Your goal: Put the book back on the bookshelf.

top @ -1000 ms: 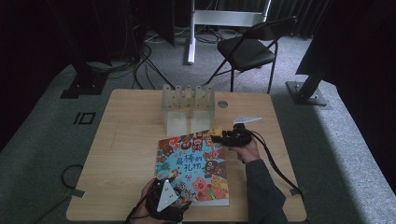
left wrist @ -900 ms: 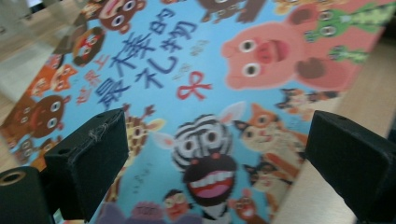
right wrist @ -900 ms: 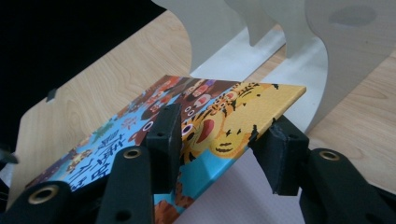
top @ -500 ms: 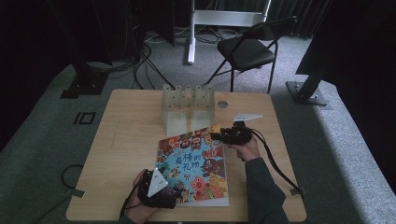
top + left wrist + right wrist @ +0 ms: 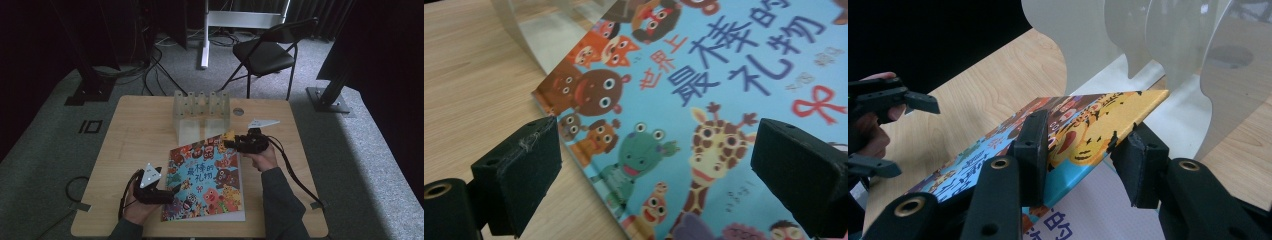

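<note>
A colourful picture book point(image 5: 207, 180) lies on the wooden table point(image 5: 135, 135). My right gripper point(image 5: 231, 142) is at its far right corner. The jaws have just been closing, and in the right gripper view the cover's corner point(image 5: 1088, 125) sits raised between the pads of my right gripper point(image 5: 1085, 145), one on each side, with a white page beneath. My left gripper point(image 5: 172, 191) is at the book's near left edge, jaws wide. In the left gripper view, my left gripper point(image 5: 654, 170) has one pad over the table and the other over the book point(image 5: 704, 100), holding nothing.
A clear plastic rack point(image 5: 200, 112) with upright dividers stands just beyond the book, close to the right gripper; the rack point(image 5: 1168, 45) looms behind the lifted corner. A round grommet point(image 5: 238, 111) is set in the tabletop. A folding chair point(image 5: 265, 55) stands past the table.
My left gripper has moved left, from the book's near edge to its left edge. The right hand has stayed at the far corner.
</note>
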Demonstrator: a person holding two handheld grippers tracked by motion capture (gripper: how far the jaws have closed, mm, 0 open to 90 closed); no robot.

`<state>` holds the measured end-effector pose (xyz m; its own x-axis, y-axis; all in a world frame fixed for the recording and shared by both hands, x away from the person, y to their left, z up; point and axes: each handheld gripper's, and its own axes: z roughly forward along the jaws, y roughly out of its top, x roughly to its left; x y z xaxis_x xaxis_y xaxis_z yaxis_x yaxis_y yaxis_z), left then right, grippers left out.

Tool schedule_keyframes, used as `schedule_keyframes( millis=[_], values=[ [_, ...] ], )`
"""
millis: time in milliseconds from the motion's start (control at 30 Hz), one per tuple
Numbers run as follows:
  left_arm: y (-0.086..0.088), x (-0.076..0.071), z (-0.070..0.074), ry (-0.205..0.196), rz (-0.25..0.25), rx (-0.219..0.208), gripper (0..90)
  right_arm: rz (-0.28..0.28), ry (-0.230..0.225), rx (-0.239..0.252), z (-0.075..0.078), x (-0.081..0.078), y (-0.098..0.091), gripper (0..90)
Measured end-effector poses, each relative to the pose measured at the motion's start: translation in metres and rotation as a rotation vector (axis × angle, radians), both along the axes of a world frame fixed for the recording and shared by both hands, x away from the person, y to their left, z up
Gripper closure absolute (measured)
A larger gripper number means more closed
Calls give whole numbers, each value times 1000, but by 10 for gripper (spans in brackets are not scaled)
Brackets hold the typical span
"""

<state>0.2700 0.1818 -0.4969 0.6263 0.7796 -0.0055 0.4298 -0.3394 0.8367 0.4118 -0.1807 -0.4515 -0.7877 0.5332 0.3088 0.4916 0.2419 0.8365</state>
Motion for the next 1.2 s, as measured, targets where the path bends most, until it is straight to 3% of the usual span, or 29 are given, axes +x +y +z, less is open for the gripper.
schedule_keyframes(
  millis=[433,800,1200],
  values=[
    [3,3,0,1,5,15,63,0,-33,2,10,-9,-1,603],
    [6,8,2,5,15,4,63,-1,-68,14,20,-19,-5,619],
    [8,16,2,11,15,-14,63,0,-113,57,35,-29,-14,663]
  ],
)
